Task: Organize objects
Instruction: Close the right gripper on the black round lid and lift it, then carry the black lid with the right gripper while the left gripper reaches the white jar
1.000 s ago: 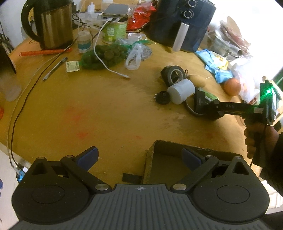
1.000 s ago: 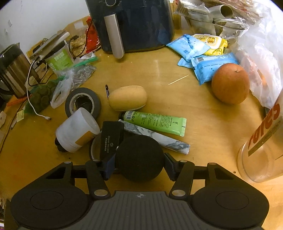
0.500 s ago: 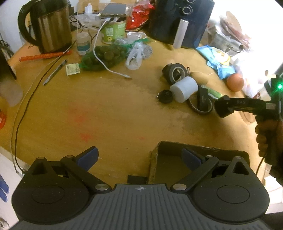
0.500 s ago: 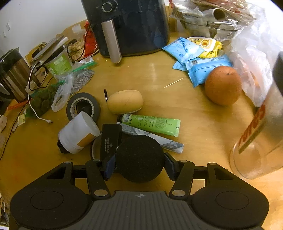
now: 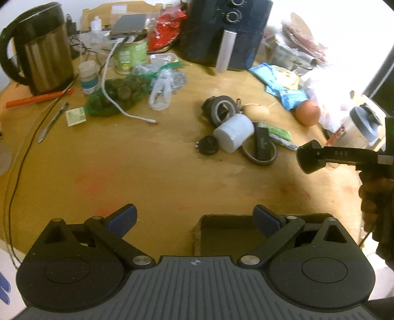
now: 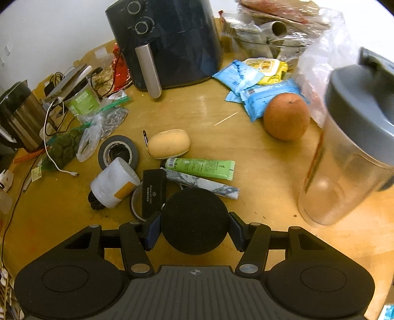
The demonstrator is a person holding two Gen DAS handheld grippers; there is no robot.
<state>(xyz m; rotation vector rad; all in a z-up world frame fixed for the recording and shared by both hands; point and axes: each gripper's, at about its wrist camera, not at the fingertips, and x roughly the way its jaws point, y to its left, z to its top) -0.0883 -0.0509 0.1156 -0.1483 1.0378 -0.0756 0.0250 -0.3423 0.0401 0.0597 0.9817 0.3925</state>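
The right gripper (image 6: pixel 194 231) has its fingers (image 6: pixel 151 230) closed about halfway on a black round object (image 6: pixel 194 221), pads pressing on both sides, held clear of the wooden surface (image 6: pixel 61 216). The left gripper (image 5: pixel 194 219) has its fingers (image 5: pixel 123 219) spread wide with nothing between them; it hangs over the near edge of the surface, above an open cardboard box (image 5: pixel 226 233) (what little of the interior shows is bare).

Containers on the surface:
- Clear jug with grey lid (image 6: pixel 349 147), upright, right of the held object; contents cannot be told.
- White jar (image 6: pixel 114 182), lying on its side, touching a grey tape roll (image 6: pixel 118 152).
- Steel kettle (image 5: pixel 41 46), upright, far left.
- Green tub (image 5: pixel 130 57) with a phone (image 5: pixel 128 23) lying on top.
- Green net bag (image 5: pixel 118 93) holding dark round pieces.

A green tube (image 6: pixel 200 167), an orange (image 6: pixel 285 117) and a dark air fryer (image 6: pixel 170 41) lie farther back.
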